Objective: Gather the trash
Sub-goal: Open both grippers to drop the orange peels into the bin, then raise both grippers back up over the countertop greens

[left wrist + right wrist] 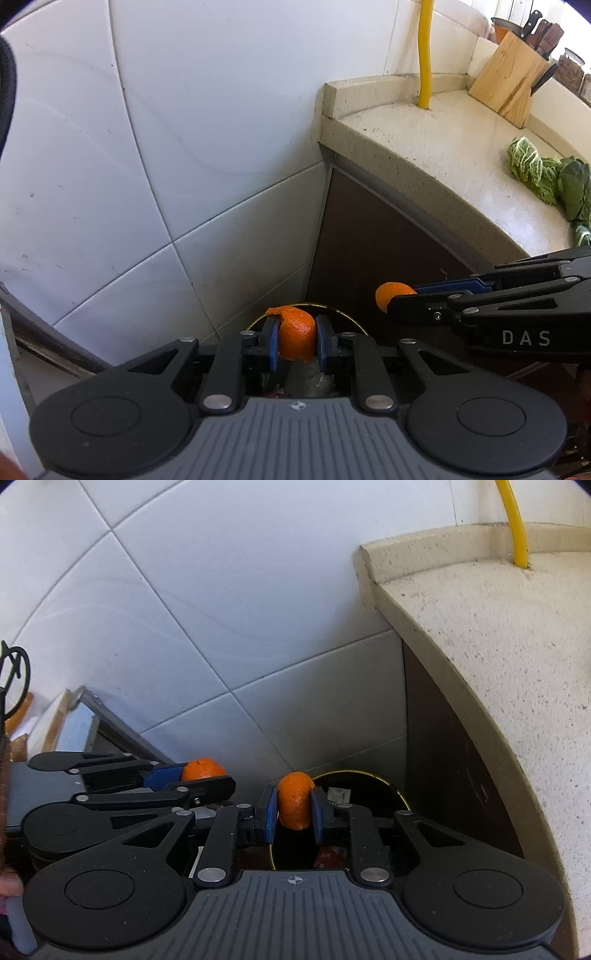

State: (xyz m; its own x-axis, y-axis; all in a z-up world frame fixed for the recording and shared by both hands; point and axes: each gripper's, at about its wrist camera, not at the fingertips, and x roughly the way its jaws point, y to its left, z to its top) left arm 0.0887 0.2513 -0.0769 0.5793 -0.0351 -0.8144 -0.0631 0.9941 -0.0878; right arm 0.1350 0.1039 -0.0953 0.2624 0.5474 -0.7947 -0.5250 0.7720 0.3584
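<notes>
Between the blue pads of the left gripper (297, 341) sits a curled piece of orange peel (298, 334), pinched from both sides, so this gripper is clenched on it. In the same way the right gripper (294, 810) is closed on a second orange peel piece (294, 800), which stands with its long axis roughly upright between the pads.

Just below and beyond both grippers is the trash bin (395, 794), a dark round container with a thin golden rim, standing on the floor in the corner between the tiled wall (166, 147) and the brown cabinet side (369, 236). This is the relation that matters: each peel hangs above or near the mouth of the bin, so I judge that the coming move is only to let go. The right gripper seems nearer to the centre of the opening; the left one is more over the near edge, and whether its peel is fully above the opening I cannot tell.

The right wrist view shows the inside of the bin, with some waste already in it. The left wrist view shows only an arc of the rim, but it shows the countertop (424, 140), where green leaves (546, 181) lie, probably more trash to collect, and a knife block (513, 79).
</notes>
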